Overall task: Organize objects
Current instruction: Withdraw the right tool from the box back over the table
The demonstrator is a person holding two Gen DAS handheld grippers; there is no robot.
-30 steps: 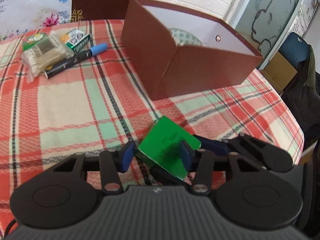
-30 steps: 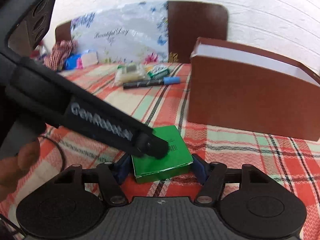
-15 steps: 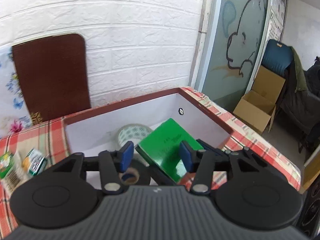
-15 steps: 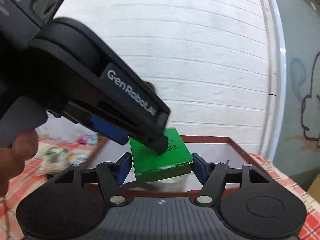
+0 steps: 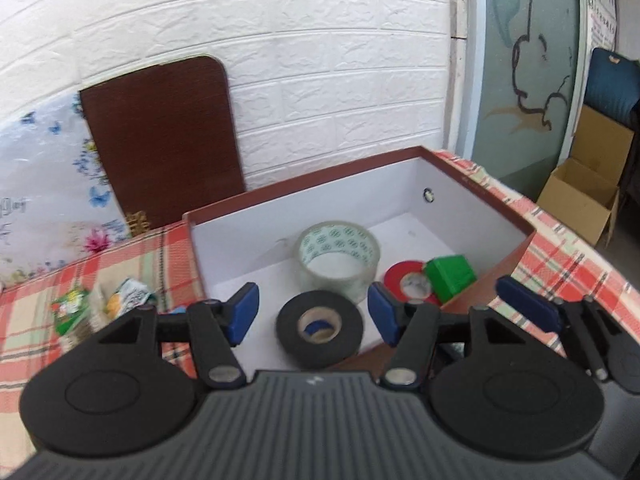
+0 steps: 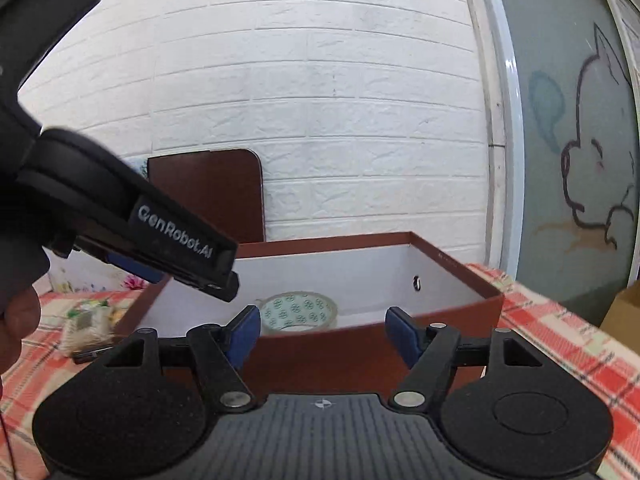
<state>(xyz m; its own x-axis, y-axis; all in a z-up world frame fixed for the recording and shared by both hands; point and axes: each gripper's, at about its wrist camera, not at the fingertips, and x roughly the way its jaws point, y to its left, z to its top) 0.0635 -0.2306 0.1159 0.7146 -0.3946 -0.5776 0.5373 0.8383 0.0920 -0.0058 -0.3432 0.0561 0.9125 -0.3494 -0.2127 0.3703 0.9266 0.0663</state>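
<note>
Both my hand-held grippers, left (image 5: pixel 312 314) and right (image 6: pixel 322 334), are opening, nothing between them. The remaining packets (image 5: pixel 100 304) lie at nine o'clock, nearer my left.

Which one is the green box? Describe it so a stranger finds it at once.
Look inside the brown cardboard box with white walls on the plaid table. By its near right wall lies a small green rectangular box, against a red tape roll: the only angular, green item among round rolls.

"GenRobot.AI" on left tool (image 6: pixel 224 286) side; nothing else legible.
</note>
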